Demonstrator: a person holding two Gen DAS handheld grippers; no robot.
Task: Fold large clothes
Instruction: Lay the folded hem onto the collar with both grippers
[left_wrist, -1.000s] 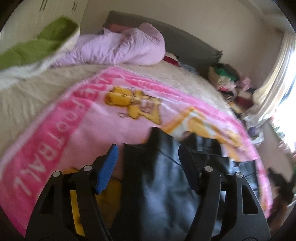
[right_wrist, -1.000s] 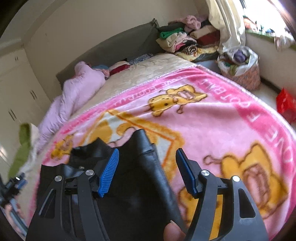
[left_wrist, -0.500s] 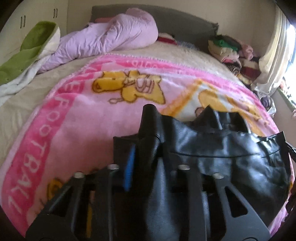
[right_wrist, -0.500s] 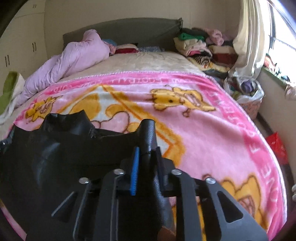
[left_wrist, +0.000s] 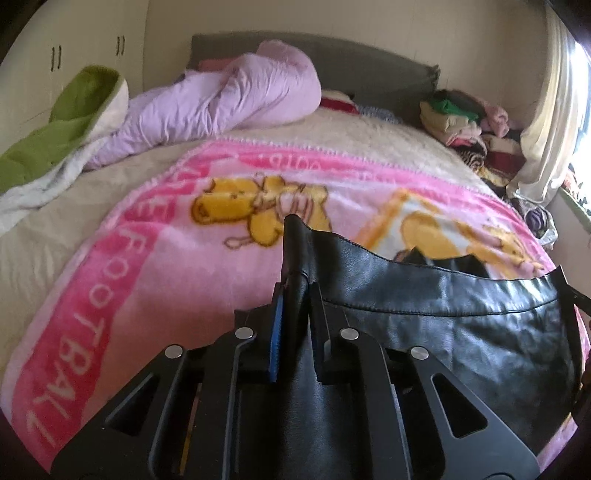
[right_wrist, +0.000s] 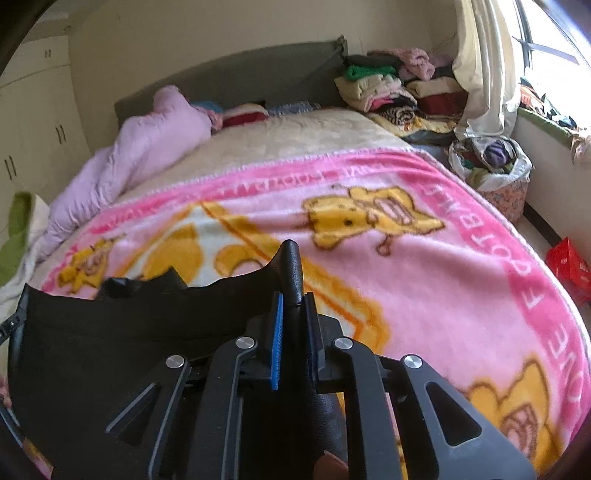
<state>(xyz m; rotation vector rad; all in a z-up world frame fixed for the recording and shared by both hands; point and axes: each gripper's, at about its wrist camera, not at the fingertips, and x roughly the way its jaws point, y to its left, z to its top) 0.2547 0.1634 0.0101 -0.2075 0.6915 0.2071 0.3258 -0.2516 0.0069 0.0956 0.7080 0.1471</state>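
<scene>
The left tongs (left_wrist: 295, 295) are closed on a corner of the black leather garment (left_wrist: 443, 332), the blue pads pinching a folded ridge of it that pokes up beyond the tips. The jaws have just been closing, with the leather between them. The right tongs (right_wrist: 293, 306) are clamped on the opposite corner of the same garment (right_wrist: 129, 332).

Between the two grips the top edge runs crosswise, sagging a little, so the garment's long axis lies side to side from one pair of tongs to the other, and neither hand is nearer. The rest of it hangs or lies below the tongs, out of clear view.

Beyond the held edge stretches the pink cartoon blanket (left_wrist: 166, 258) on the bed (left_wrist: 369, 140), open room for laying the garment flat and folding it.
</scene>
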